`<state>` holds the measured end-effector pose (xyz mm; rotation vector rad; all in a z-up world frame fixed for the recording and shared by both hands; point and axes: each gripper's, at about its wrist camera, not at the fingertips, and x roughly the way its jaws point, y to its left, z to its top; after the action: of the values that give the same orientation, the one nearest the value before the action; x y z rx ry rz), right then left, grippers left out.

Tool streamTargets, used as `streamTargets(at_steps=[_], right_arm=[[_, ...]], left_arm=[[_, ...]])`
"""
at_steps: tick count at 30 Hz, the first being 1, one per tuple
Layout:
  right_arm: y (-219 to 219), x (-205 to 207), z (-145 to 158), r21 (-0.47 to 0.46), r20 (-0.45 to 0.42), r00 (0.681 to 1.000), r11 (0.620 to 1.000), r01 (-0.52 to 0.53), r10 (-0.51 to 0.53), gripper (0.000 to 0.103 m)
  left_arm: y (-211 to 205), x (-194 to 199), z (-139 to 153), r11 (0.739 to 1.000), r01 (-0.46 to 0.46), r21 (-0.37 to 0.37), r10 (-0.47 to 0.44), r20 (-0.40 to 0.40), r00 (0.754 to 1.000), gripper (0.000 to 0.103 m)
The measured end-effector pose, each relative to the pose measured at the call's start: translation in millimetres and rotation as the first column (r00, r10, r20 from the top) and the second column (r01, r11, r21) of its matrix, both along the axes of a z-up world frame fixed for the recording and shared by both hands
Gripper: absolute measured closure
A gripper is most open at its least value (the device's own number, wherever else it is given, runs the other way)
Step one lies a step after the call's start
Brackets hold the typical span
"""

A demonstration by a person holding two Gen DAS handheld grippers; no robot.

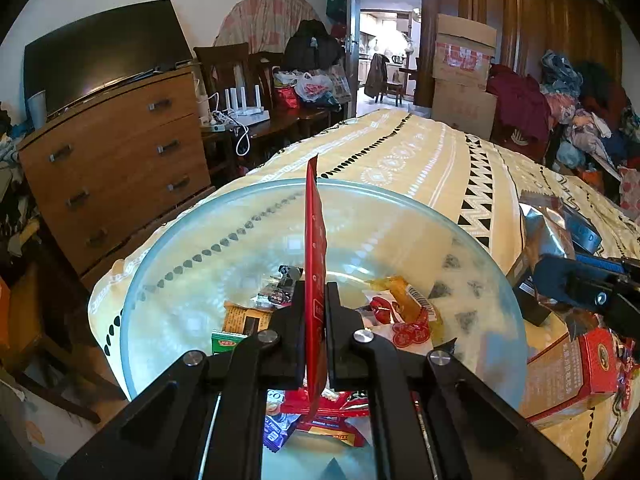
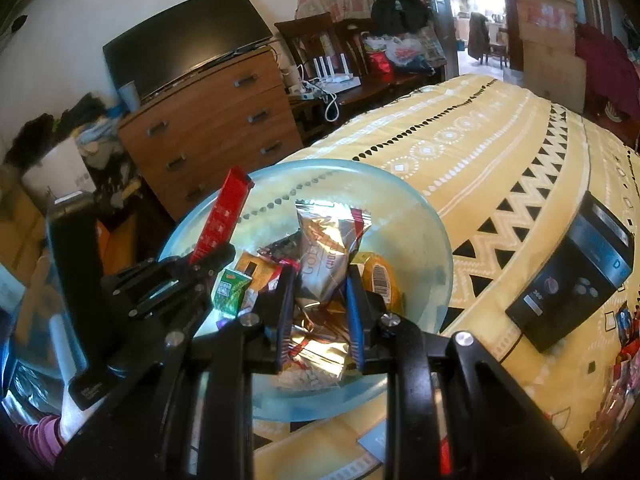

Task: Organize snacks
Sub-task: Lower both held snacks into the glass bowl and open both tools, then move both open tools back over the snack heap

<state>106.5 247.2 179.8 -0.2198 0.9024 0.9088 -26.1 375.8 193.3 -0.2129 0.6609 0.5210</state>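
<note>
- The left gripper is pinching a red packet upright over the glass bowl; release low.
- The right gripper is squeezing a silver packet; drop centrally.

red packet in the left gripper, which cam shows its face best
The right wrist view: the red packet shows its broad printed face, sticking up from the left gripper over the glass bowl. The left wrist view shows it edge-on between the fingers.

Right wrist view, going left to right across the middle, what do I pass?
Red packet in the left tool → green packet → silver wrapper in the right tool → black box.
</note>
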Motion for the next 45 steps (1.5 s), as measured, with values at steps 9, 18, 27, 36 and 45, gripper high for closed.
streamTargets(at_steps=[9,18,27,36,45], right_arm=[[-48,-14,28,0.113,0.031,0.998,0.993,0.045,-0.049,0.078],[-202,-44,38,0.11,0.131,0.954,0.96,0.258,-0.271,0.077],[-384,-68,-63,-0.129,0.059,0.815,0.805,0.579,-0.576,0.077],[-465,-34,-105,-0.222,0.024,0.741,0.719,0.658,-0.671,0.076],[-497,-48,-103,-0.145,0.136,0.698,0.683,0.716,-0.703,0.008]], left_arm=[[-14,0,7,1.0,0.023,0.02,-0.023,-0.001,1.0,0.098],[-99,-2,38,0.979,0.186,0.078,-0.19,0.051,0.98,0.097],[-281,-5,36,0.793,0.607,0.05,-0.609,0.07,0.79,0.096],[-400,78,-94,0.686,0.718,-0.116,-0.725,-0.186,0.663,0.085],[-426,95,-194,0.638,0.756,-0.146,-0.765,-0.231,0.601,0.0]])
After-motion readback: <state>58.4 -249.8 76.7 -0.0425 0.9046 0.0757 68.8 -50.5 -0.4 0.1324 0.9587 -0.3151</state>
